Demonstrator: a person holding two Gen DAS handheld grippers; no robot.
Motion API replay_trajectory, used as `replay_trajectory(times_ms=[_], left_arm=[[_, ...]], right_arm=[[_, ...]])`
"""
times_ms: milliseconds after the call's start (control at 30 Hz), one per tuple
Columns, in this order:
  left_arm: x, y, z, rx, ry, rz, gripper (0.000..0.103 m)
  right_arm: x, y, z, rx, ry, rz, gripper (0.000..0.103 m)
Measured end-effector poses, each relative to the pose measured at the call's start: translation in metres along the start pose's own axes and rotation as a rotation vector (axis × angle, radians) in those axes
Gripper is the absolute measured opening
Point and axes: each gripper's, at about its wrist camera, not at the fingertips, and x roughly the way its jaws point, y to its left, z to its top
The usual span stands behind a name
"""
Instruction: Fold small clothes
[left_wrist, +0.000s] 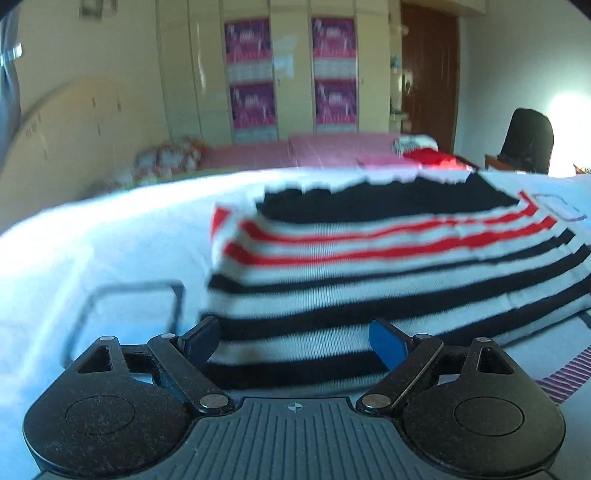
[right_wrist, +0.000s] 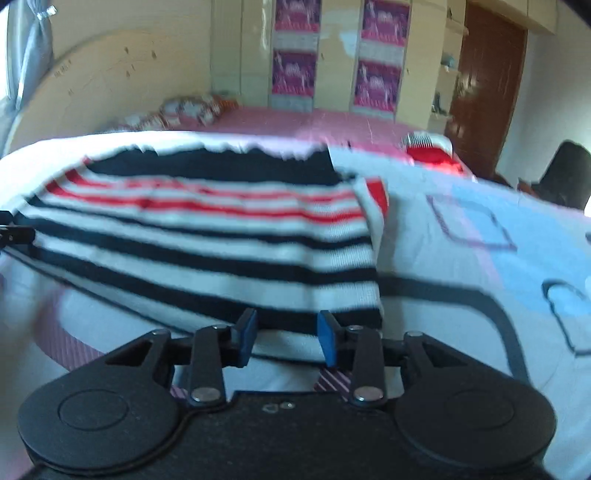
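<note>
1. Striped knit garment (left_wrist: 388, 280) lies flat on the white printed sheet (left_wrist: 92, 236).
2. Left tool (left_wrist: 295, 347): jaws wide apart over its near hem, nothing clamped.
3. Right tool (right_wrist: 287, 338): jaws partly apart at the hem's right corner; grip unclear.

A knitted striped sweater (left_wrist: 369, 266) (right_wrist: 207, 236) is lying flat on the bed, black band at its twelve o'clock edge, then red stripes, then black-and-white stripes reaching toward six o'clock.
</note>
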Motion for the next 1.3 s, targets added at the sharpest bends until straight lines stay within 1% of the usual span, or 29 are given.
replay_trajectory(times_ms=[33, 67, 133, 167, 233, 333, 433, 500, 533, 600, 633, 667, 700, 733, 767, 867, 1000, 1100, 1200, 1233, 1300], left_arm=[[0.002, 0.002, 0.000, -0.006, 0.017, -0.003, 0.087], [0.006, 0.005, -0.001, -0.018, 0.041, -0.001, 0.087], [0.016, 0.011, -0.005, -0.035, 0.079, 0.000, 0.087], [0.019, 0.013, -0.007, -0.048, 0.086, -0.003, 0.088], [0.022, 0.015, -0.010, -0.064, 0.090, 0.006, 0.095], [0.028, 0.027, -0.017, -0.158, 0.112, -0.027, 0.097], [0.027, 0.026, -0.019, -0.155, 0.111, -0.018, 0.097], [0.020, 0.027, -0.017, -0.176, 0.115, -0.012, 0.097], [0.012, 0.029, -0.017, -0.197, 0.100, -0.023, 0.097], [-0.004, 0.035, -0.019, -0.281, 0.065, -0.076, 0.097], [-0.008, 0.040, -0.022, -0.339, 0.058, -0.107, 0.097], [-0.007, 0.046, -0.026, -0.420, 0.068, -0.164, 0.094], [-0.001, 0.055, -0.033, -0.544, 0.091, -0.263, 0.077], [0.008, 0.063, -0.042, -0.664, 0.118, -0.325, 0.065], [0.014, 0.065, -0.047, -0.725, 0.120, -0.343, 0.064], [0.025, 0.068, -0.052, -0.793, 0.074, -0.346, 0.065], [0.041, 0.072, -0.055, -0.878, 0.028, -0.357, 0.064], [0.054, 0.074, -0.052, -0.926, 0.000, -0.359, 0.064], [0.072, 0.077, -0.046, -0.995, -0.026, -0.363, 0.065], [0.077, 0.076, -0.043, -1.010, -0.033, -0.358, 0.065], [0.085, 0.072, -0.040, -1.008, -0.052, -0.337, 0.064]], right_arm=[[-0.005, 0.002, 0.000, -0.009, -0.026, -0.005, 0.036], [-0.005, 0.002, 0.000, -0.011, -0.023, -0.017, 0.036], [0.006, -0.003, -0.003, 0.014, 0.030, -0.038, 0.035], [0.013, -0.006, -0.007, 0.033, 0.060, -0.036, 0.035], [0.016, -0.010, -0.012, 0.051, 0.057, -0.026, 0.037], [0.017, -0.010, -0.011, 0.063, 0.062, -0.028, 0.037], [0.017, -0.012, -0.011, 0.072, 0.064, -0.023, 0.037], [0.014, -0.013, -0.009, 0.084, 0.074, -0.019, 0.037], [0.007, -0.013, -0.006, 0.096, 0.079, -0.011, 0.036], [-0.013, -0.014, -0.004, 0.105, 0.023, 0.032, 0.034], [-0.021, -0.013, -0.004, 0.105, 0.002, 0.048, 0.029], [-0.026, -0.013, -0.004, 0.116, -0.006, 0.065, 0.023], [-0.029, -0.014, -0.003, 0.138, -0.015, 0.090, 0.017], [-0.030, -0.014, -0.002, 0.167, -0.026, 0.115, 0.017], [-0.030, -0.014, -0.001, 0.192, -0.038, 0.133, 0.017], [-0.023, -0.007, 0.007, 0.222, -0.059, 0.172, 0.017], [-0.006, 0.004, 0.015, 0.216, -0.072, 0.230, 0.017], [0.012, 0.007, 0.018, 0.239, -0.066, 0.267, 0.017], [0.032, 0.010, 0.022, 0.262, -0.050, 0.298, 0.017], [0.037, 0.013, 0.023, 0.260, -0.047, 0.304, 0.017], [0.043, 0.021, 0.026, 0.252, -0.045, 0.312, 0.016]])
